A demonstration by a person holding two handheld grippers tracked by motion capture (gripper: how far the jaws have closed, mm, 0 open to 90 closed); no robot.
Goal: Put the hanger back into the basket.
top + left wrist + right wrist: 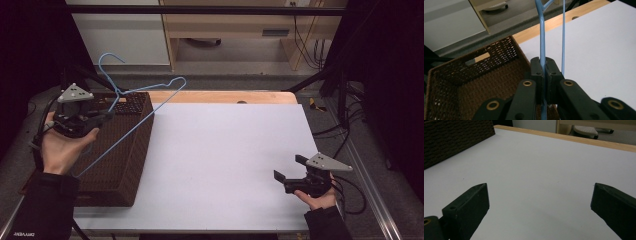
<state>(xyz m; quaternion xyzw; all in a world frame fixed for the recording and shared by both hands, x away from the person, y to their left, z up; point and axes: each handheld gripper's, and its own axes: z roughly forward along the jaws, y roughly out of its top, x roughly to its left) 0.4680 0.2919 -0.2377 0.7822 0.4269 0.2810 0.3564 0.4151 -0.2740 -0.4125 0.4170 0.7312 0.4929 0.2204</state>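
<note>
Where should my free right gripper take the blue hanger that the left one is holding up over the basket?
Likely the long straight bottom wire of the hanger, coming from the table side with the open right gripper. That run hangs bare beyond the basket; the left gripper is clamped on the wire below the hook.

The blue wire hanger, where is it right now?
In the high view the blue wire hanger is at the left, clamped in the left hand-held gripper and raised over the brown wicker basket.

hanger [542, 35] top cut off by frame edge, basket [474, 75] left side cropped
</note>
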